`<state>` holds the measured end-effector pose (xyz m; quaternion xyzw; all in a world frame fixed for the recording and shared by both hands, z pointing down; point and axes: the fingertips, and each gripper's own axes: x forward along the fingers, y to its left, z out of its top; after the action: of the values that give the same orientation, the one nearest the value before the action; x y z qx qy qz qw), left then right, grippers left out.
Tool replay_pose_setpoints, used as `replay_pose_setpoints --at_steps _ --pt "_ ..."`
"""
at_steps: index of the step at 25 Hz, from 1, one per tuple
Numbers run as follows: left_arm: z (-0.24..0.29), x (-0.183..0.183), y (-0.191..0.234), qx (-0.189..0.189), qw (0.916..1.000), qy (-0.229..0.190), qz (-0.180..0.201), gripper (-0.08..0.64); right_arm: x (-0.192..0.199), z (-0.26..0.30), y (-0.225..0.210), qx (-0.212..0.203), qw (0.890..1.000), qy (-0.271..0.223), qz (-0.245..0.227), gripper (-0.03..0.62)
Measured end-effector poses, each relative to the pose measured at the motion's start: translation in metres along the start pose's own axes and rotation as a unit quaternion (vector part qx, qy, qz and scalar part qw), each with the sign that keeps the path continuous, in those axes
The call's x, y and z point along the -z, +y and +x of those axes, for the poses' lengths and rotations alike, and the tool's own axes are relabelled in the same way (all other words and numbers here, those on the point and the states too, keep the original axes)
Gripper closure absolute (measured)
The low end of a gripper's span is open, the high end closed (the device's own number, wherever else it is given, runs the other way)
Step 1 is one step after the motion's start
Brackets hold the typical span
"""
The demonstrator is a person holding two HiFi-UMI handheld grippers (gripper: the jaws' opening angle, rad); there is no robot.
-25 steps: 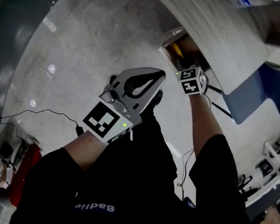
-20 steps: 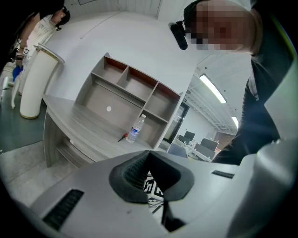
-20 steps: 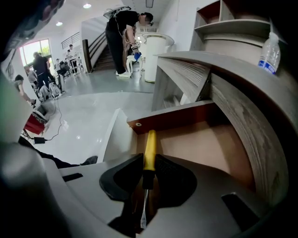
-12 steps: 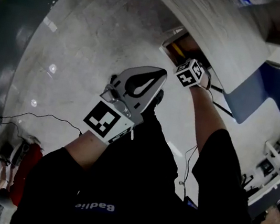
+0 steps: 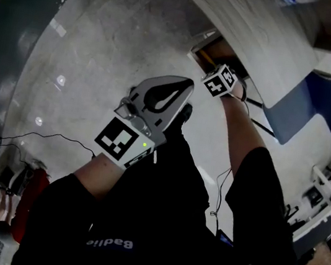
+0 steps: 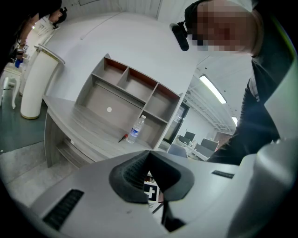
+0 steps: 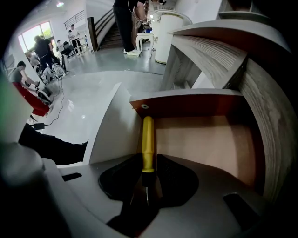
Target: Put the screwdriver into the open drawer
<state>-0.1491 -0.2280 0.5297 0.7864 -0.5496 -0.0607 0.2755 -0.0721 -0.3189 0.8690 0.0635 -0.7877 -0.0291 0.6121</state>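
Seen from the head camera, a person in black sleeves holds two grey plastic grippers below the front edge of a grey wood-grain bench (image 5: 253,24). The left gripper (image 5: 173,93) hangs over the polished floor, well out from that edge. The right gripper (image 5: 216,74) reaches into the one open drawer (image 5: 200,47), which juts out from under the bench's front edge. Each gripper carries one black-and-white marker cube.

Only the right gripper view shows the grasp. Its black jaws are clenched on the dark shaft of the single screwdriver (image 7: 147,139). The smooth, rounded yellow handle points ahead into the drawer, close along the left wall and over the pale wooden floor. The tip of the handle comes near the reddish-brown far wall. Whether the handle touches the floor cannot be told.

Only the left gripper view shows the bench top. A grey shelf unit (image 6: 125,93) with open compartments stands along the back edge. One clear plastic water bottle (image 6: 135,129) stands upright in front of it, with a small red object (image 6: 123,137) just beside the bottle. A tall white cylinder (image 6: 35,83) stands past the bench's left end. That view also shows the left gripper's ribbed black jaws pressed together at the tips, holding nothing. The right gripper's marker cube shows through the gap behind them.
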Motion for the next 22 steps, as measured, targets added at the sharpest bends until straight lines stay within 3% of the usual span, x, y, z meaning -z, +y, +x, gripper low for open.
replay_pose_setpoints --at_steps 6,14,22 --pt "-0.007 0.002 -0.005 -0.003 1.0000 0.003 0.005 0.558 0.004 -0.007 0.001 -0.007 1.000 -0.006 0.010 0.434" --pt "-0.014 -0.009 -0.008 0.000 0.9998 -0.004 0.020 0.558 -0.002 -0.026 0.010 0.001 0.999 -0.036 0.016 0.430" --pt "-0.022 -0.020 -0.021 0.008 0.9995 -0.008 0.031 0.558 -0.022 -0.073 0.010 0.027 0.993 -0.101 0.060 0.431"
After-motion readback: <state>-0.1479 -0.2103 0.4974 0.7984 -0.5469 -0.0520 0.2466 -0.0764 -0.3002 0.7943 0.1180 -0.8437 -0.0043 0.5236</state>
